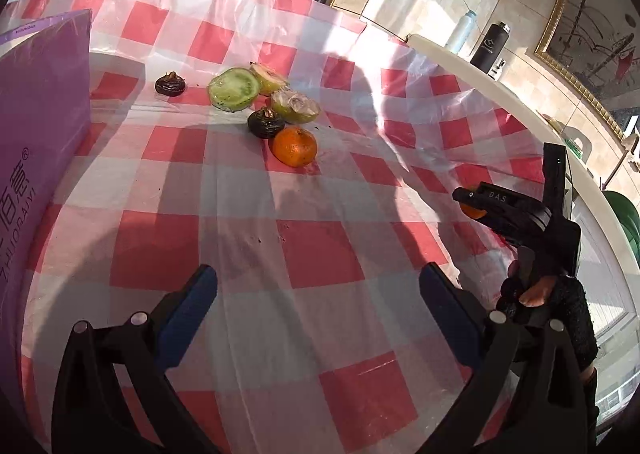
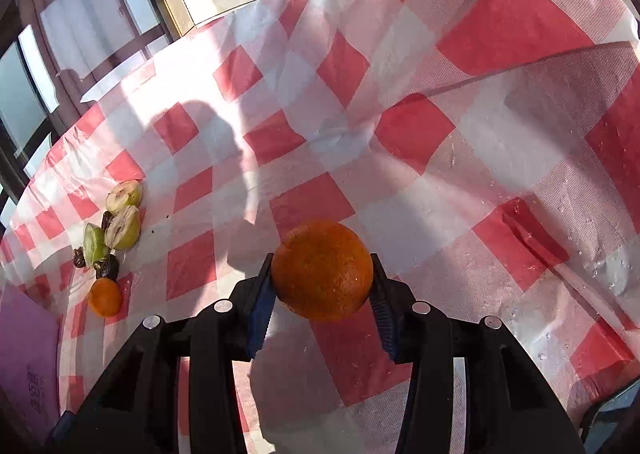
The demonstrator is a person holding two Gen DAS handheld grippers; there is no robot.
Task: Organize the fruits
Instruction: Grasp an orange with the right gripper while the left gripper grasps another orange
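Note:
My right gripper [image 2: 321, 264] is shut on an orange tangerine [image 2: 324, 278], its blue pads pressing both sides, just above the checked cloth. The left wrist view shows that gripper [image 1: 467, 203] at the right with a bit of the tangerine [image 1: 473, 211] under its finger. My left gripper [image 1: 320, 278] stands open and empty over the cloth. Beyond it lies a fruit cluster: a second tangerine [image 1: 294, 146], green slices [image 1: 234, 89], a wrapped green piece [image 1: 296, 106] and two dark water chestnuts [image 1: 266, 123].
A red-and-white checked plastic cloth [image 1: 320, 334] covers the round table, whose white rim [image 1: 500, 94] shows at the right. A purple box [image 1: 40, 134] stands at the left edge. Two bottles [image 1: 490, 48] stand beyond the rim. A gloved hand [image 1: 560, 302] holds the right gripper.

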